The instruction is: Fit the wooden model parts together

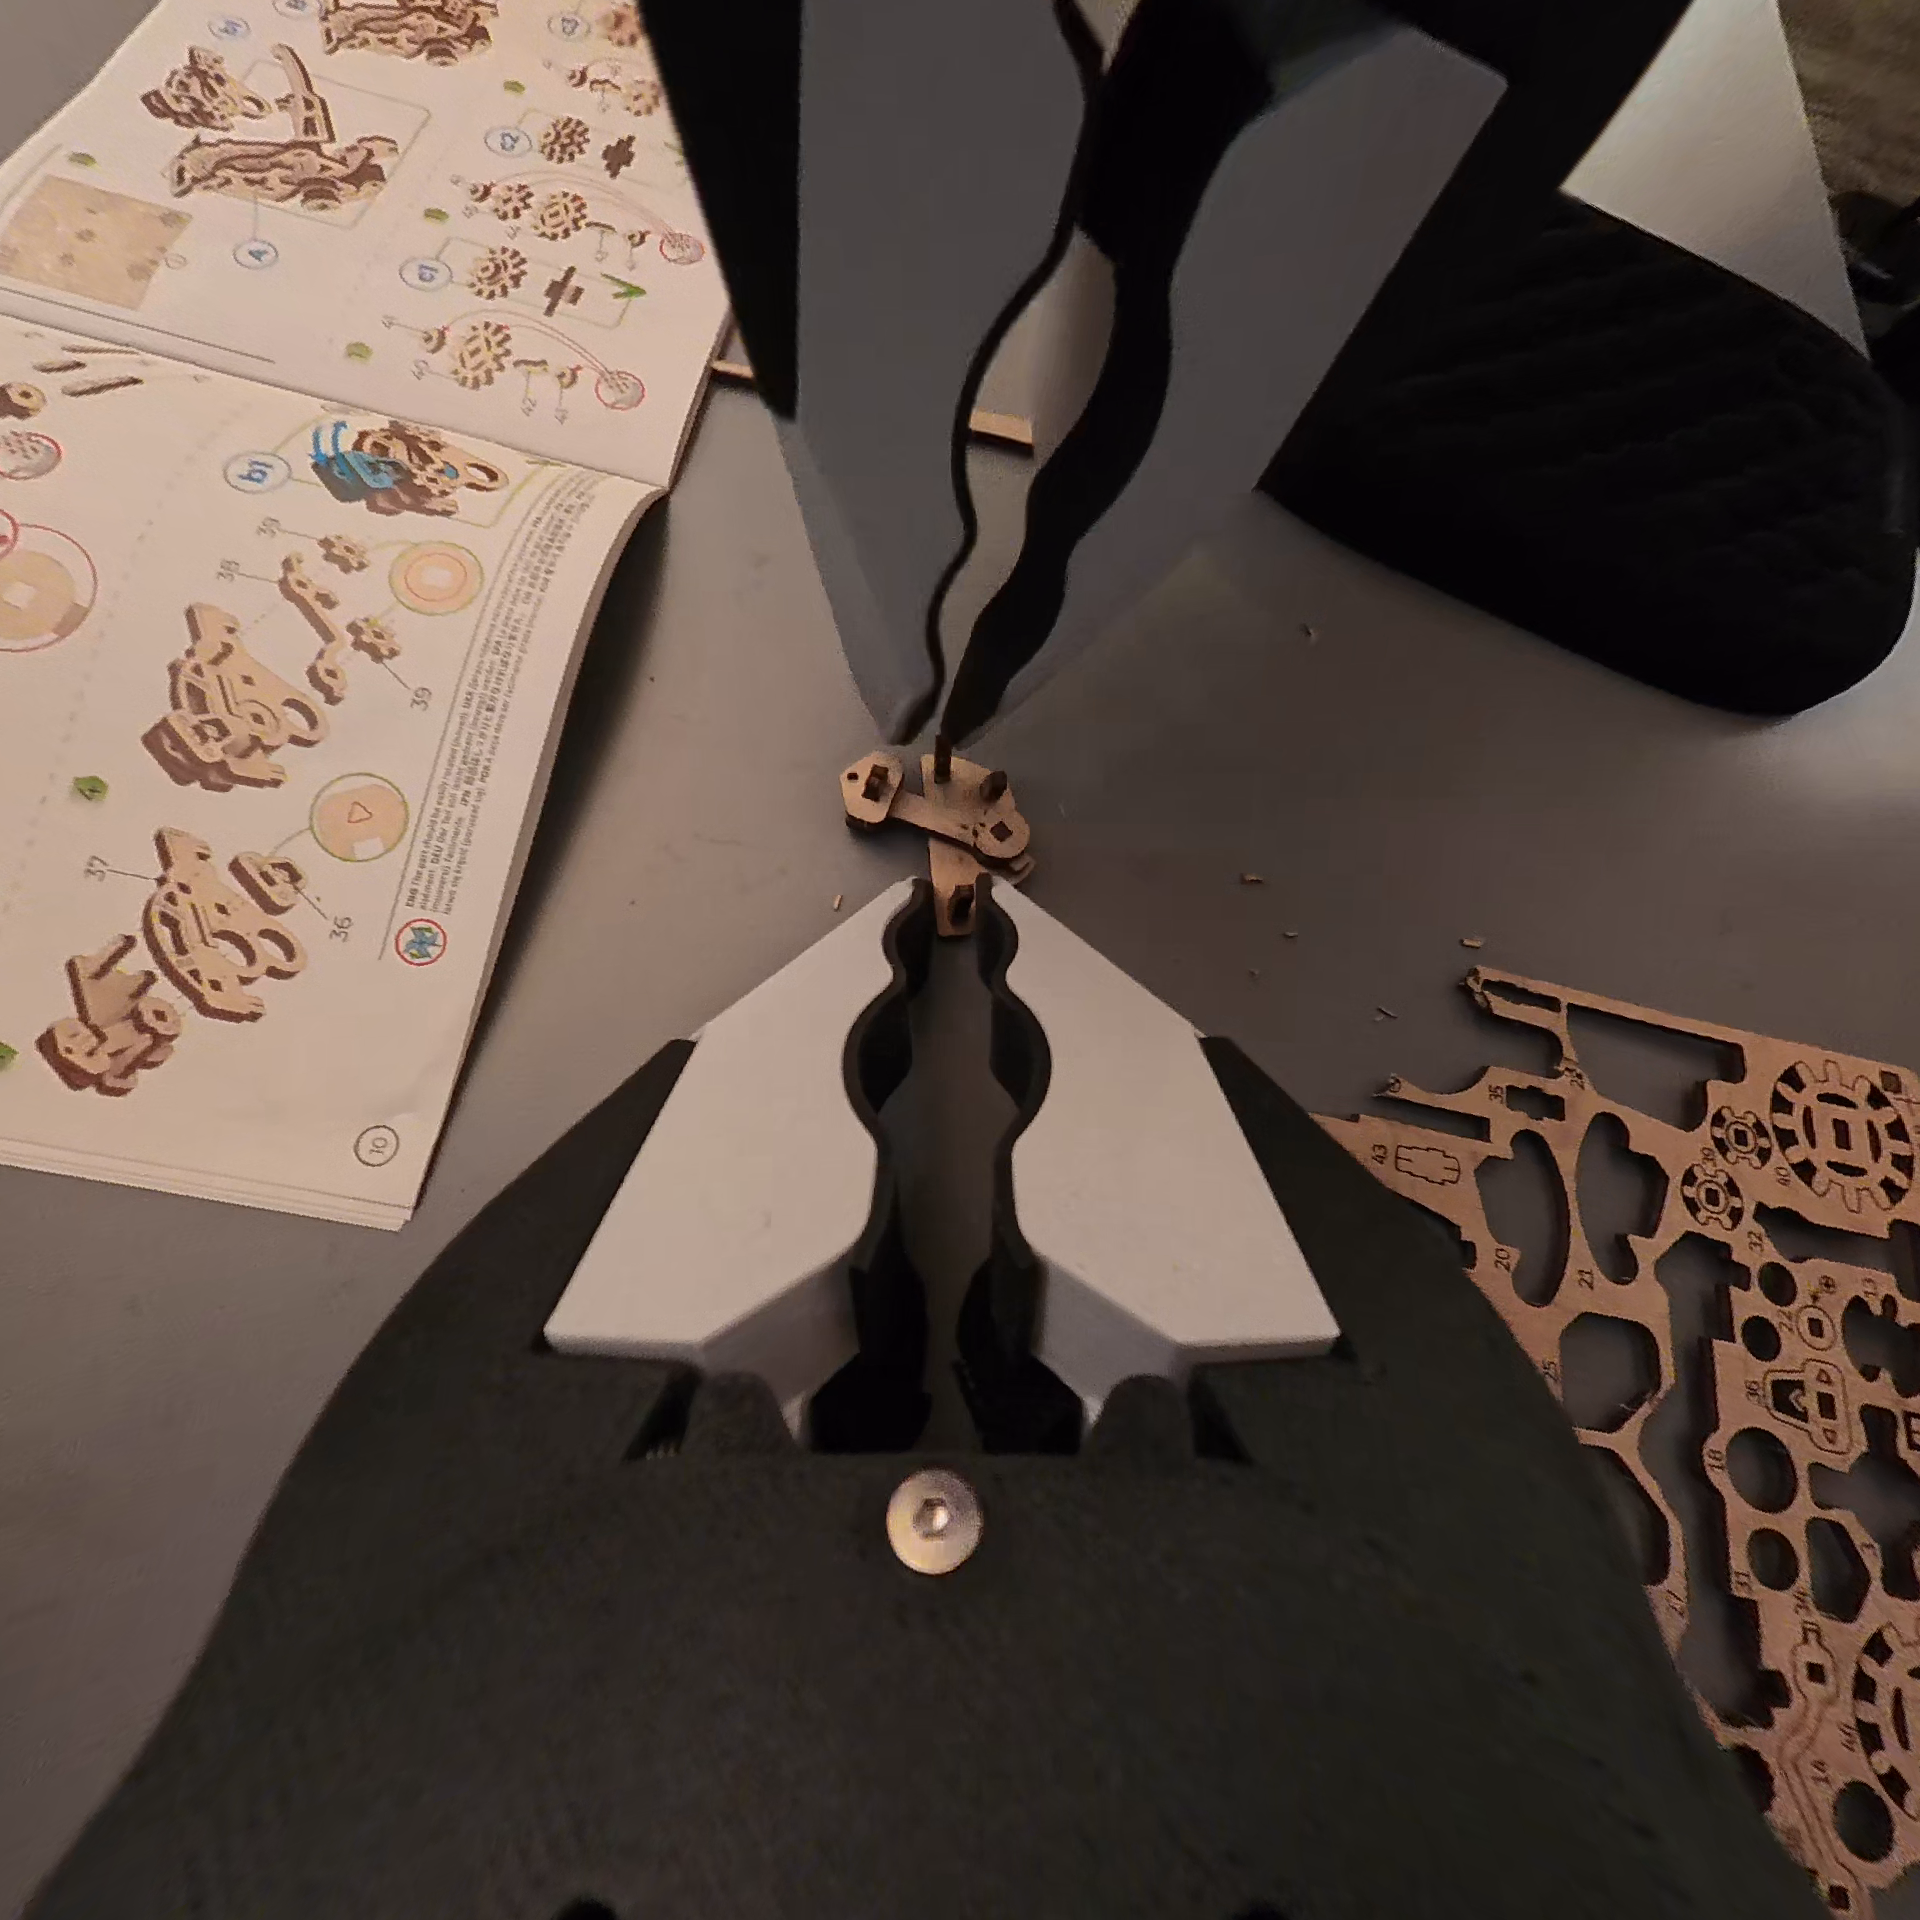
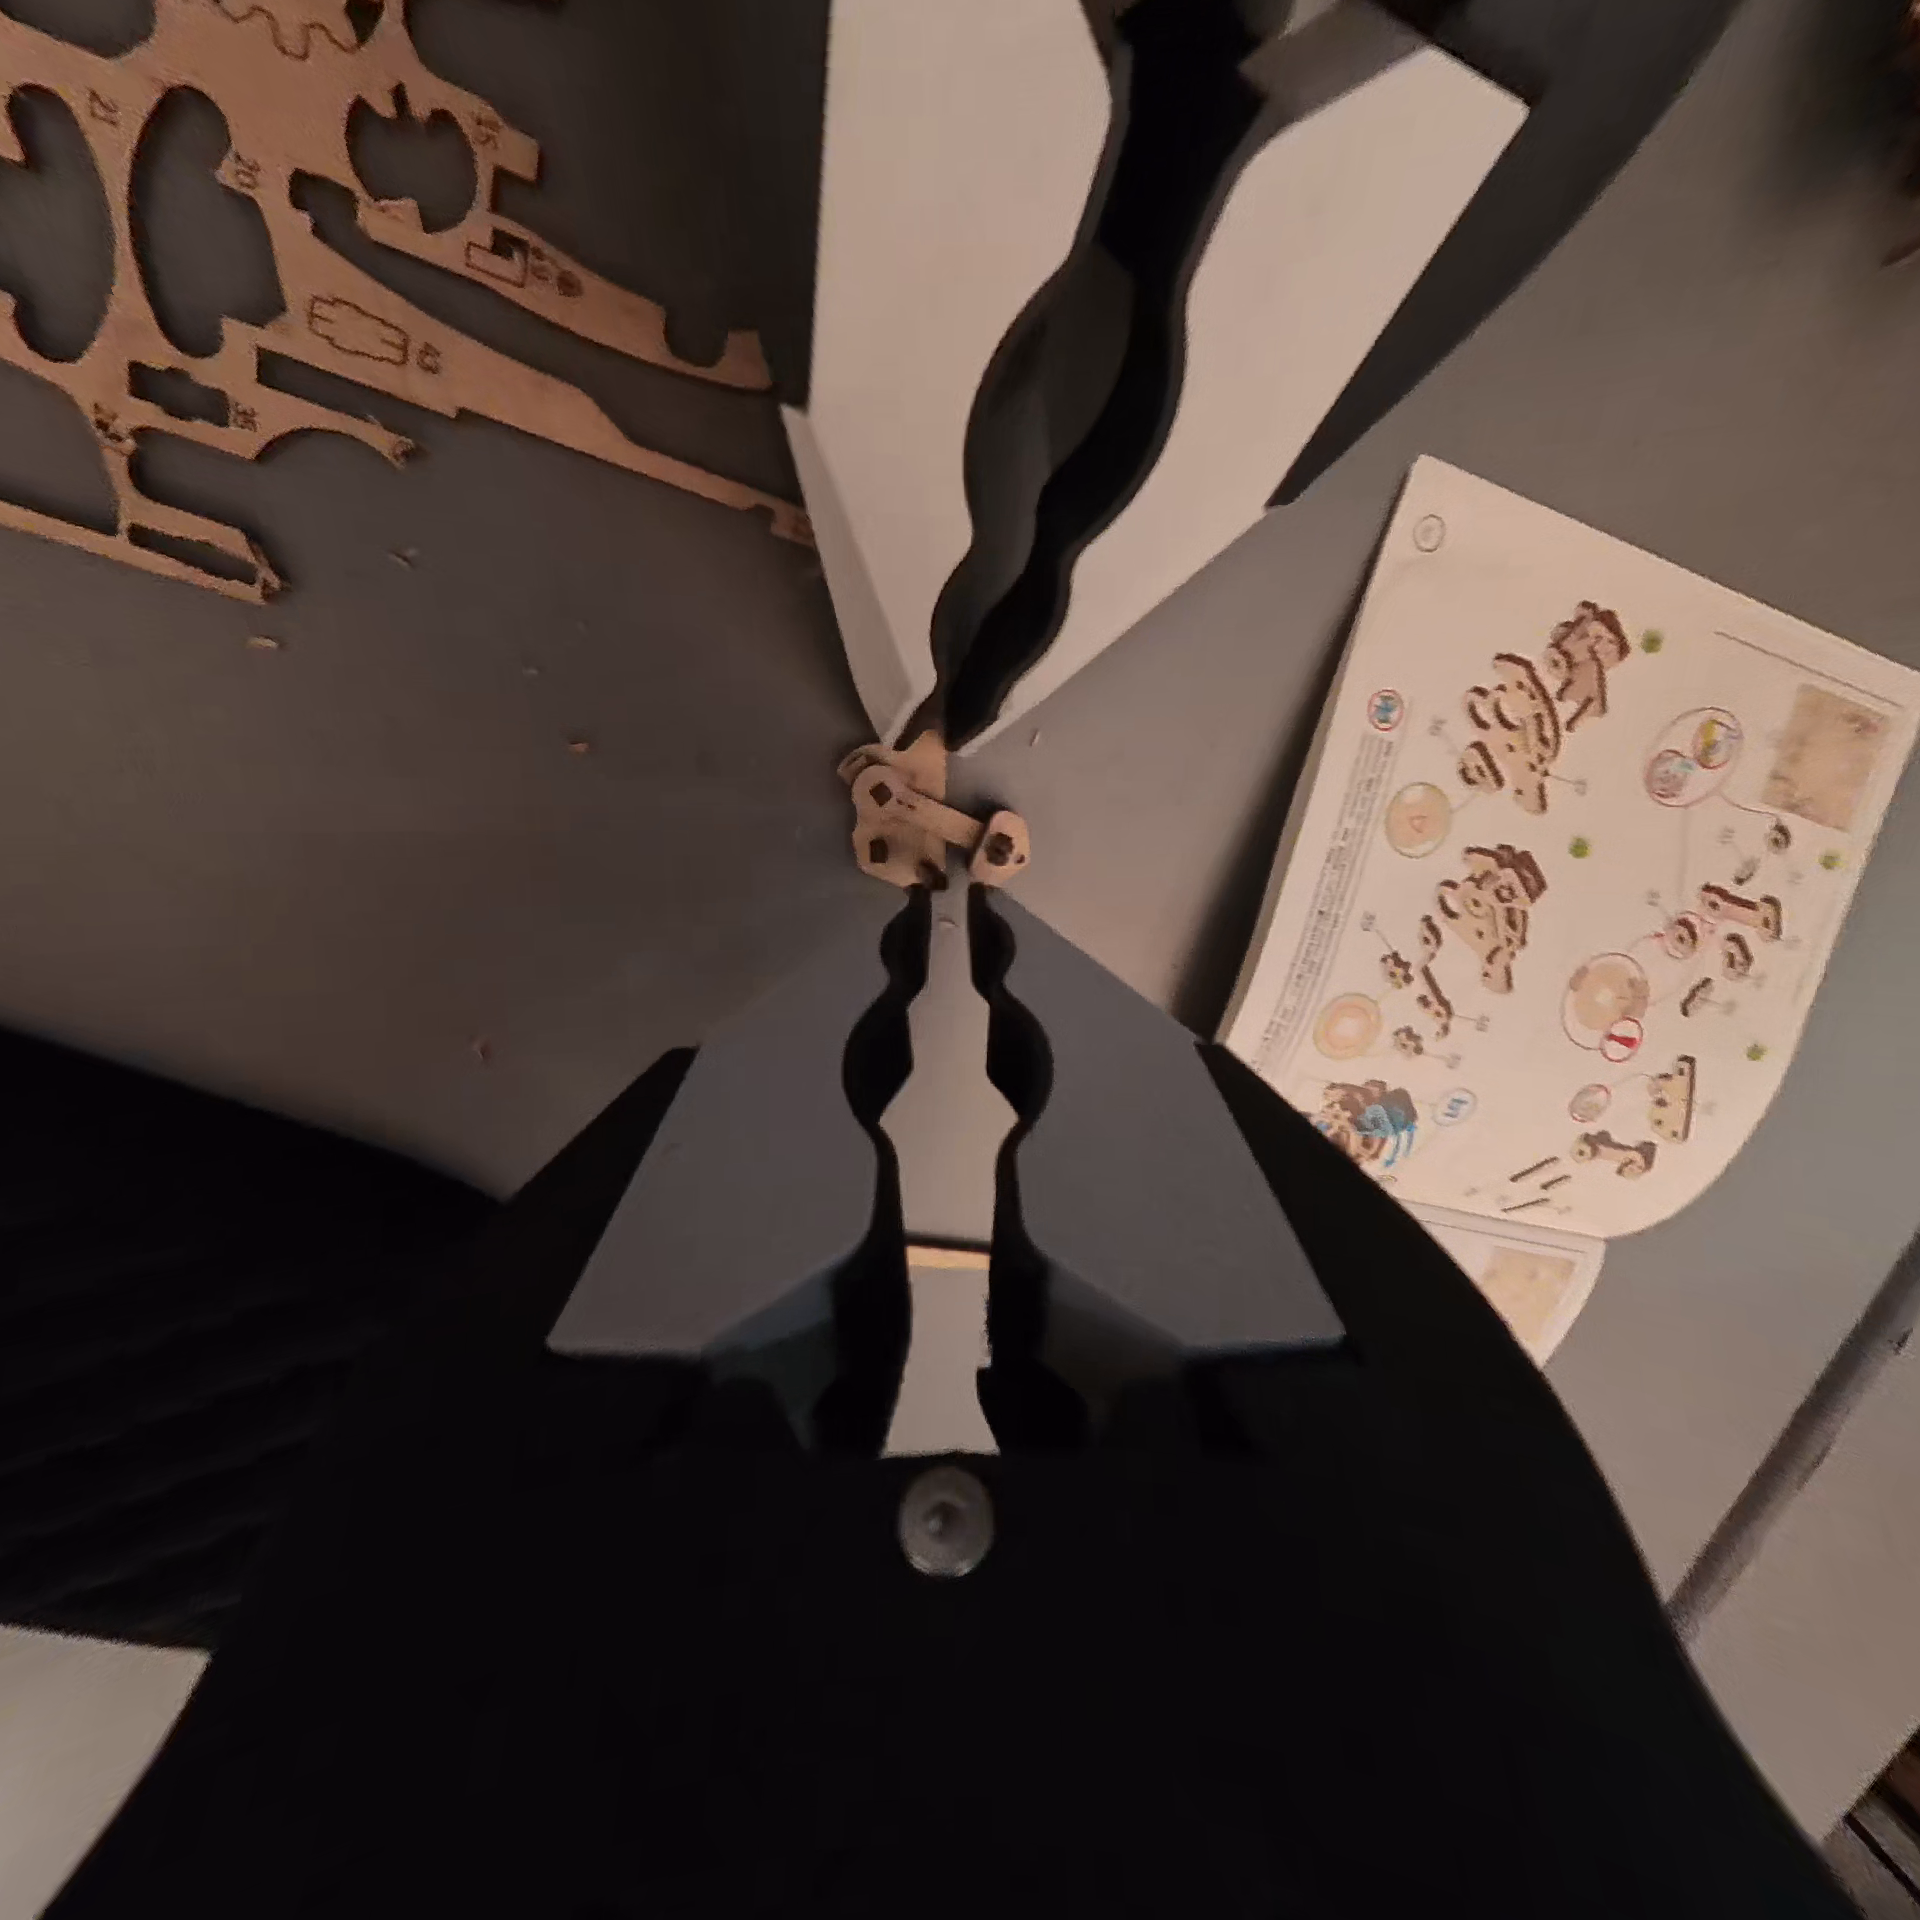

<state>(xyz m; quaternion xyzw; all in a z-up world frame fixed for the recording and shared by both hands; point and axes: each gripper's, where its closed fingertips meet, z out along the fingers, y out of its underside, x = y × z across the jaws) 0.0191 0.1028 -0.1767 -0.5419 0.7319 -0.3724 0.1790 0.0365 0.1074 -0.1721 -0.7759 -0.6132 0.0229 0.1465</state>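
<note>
Printed step numbers on open instruction booklet (image 1: 312, 644); engraved part numbers on wooden parts sheet (image 1: 1621, 1299).

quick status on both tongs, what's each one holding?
Left tongs: shut on the wooden model assembly, gripping its lower tab.
Right tongs: nearly shut at the assembly's near edge; whether they grip it cannot be told.

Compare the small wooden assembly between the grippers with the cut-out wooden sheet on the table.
The wooden assembly is small, pale and made of joined parts with pegs standing up; the wooden sheet is large, darker and flat. The assembly is gripped by the left gripper; the sheet lies untouched. Both are thin laser-cut wood.
</note>
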